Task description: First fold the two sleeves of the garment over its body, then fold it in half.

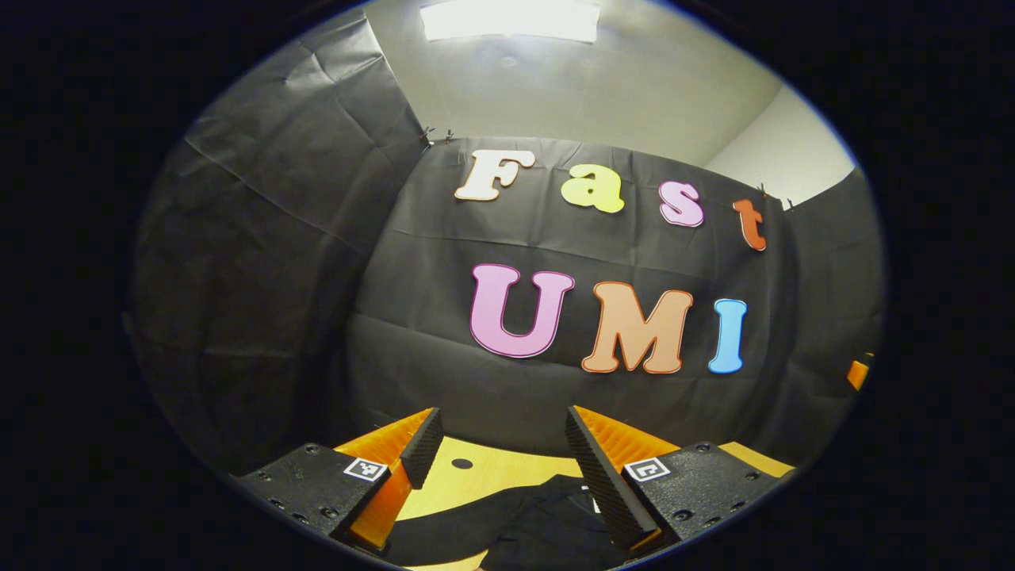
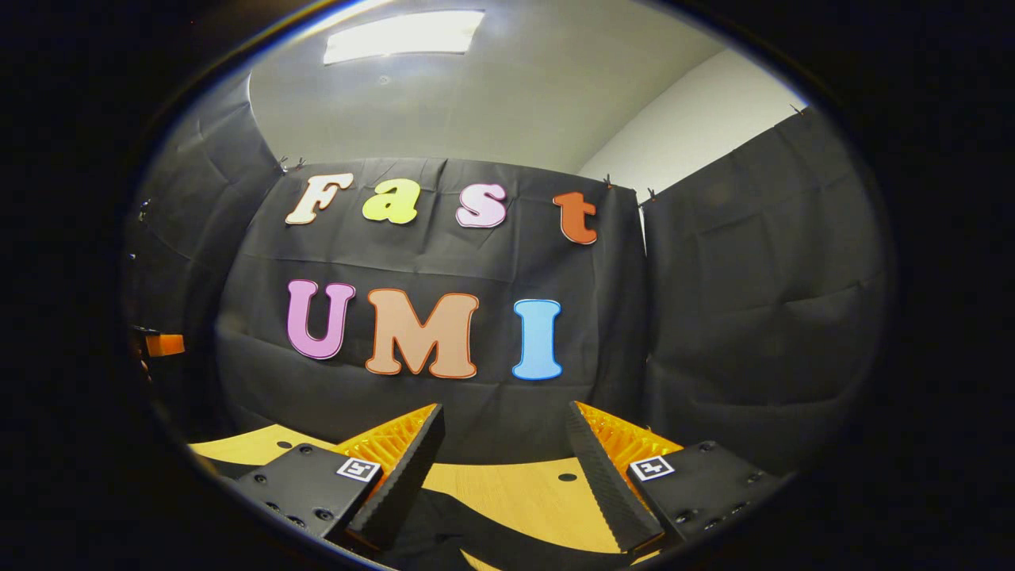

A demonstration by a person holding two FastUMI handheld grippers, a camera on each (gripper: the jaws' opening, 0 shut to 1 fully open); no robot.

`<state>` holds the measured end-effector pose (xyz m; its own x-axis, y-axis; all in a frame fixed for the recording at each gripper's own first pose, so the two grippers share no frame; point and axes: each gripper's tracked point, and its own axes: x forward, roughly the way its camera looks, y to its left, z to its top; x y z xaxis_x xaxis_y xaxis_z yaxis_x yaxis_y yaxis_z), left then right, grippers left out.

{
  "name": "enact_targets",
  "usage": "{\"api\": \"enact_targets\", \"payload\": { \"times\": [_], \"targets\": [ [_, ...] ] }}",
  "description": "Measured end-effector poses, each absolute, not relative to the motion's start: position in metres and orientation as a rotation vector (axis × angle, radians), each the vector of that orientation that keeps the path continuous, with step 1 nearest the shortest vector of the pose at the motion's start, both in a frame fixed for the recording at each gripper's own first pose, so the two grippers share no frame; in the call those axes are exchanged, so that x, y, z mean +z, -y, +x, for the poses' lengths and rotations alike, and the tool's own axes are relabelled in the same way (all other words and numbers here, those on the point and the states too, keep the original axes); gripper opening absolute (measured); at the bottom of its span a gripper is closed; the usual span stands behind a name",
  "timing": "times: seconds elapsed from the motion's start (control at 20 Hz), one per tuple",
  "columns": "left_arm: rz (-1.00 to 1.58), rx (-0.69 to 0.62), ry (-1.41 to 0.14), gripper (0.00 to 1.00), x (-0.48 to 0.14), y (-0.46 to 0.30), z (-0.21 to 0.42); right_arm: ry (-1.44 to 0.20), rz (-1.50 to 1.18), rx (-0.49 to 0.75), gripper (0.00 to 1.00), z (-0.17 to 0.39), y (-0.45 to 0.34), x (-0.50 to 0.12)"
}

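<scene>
A black garment (image 1: 523, 523) lies on the wooden table (image 1: 476, 476), low in the left gripper view, below and between my left gripper's fingers. My left gripper (image 1: 499, 432) is held above it, open, with nothing between its orange and black fingers. In the right gripper view a strip of the same black garment (image 2: 468, 519) crosses the table (image 2: 523, 492) under my right gripper (image 2: 505, 428), which is also open and holds nothing. Both grippers point level toward the back wall, so most of the garment is hidden below the views.
The black cloth wall (image 1: 444, 317) closes the booth behind the table and on both sides. An orange part of the other gripper (image 1: 858, 373) shows at the right edge of the left gripper view, and likewise an orange part (image 2: 162, 344) at the left edge of the right gripper view.
</scene>
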<state>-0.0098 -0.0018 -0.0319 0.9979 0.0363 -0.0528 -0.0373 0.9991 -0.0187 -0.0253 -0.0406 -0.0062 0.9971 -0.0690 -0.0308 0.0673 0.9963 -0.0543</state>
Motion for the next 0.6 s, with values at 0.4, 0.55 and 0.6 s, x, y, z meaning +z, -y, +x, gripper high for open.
{"api": "enact_targets", "payload": {
  "times": [0.4,0.55,0.6],
  "targets": [
    [-0.002,0.09,-0.068,0.91,-0.037,-0.015,-0.025,-0.122,-0.044,-0.066,0.98,-0.016,0.055,-0.052],
    [0.021,0.117,-0.076,0.91,-0.039,-0.025,-0.032,-0.184,-0.028,-0.074,0.98,-0.009,0.067,-0.083],
    [0.026,0.129,-0.081,0.91,-0.04,-0.029,-0.034,-0.212,-0.033,-0.072,0.98,-0.004,0.072,-0.098]
  ]
}}
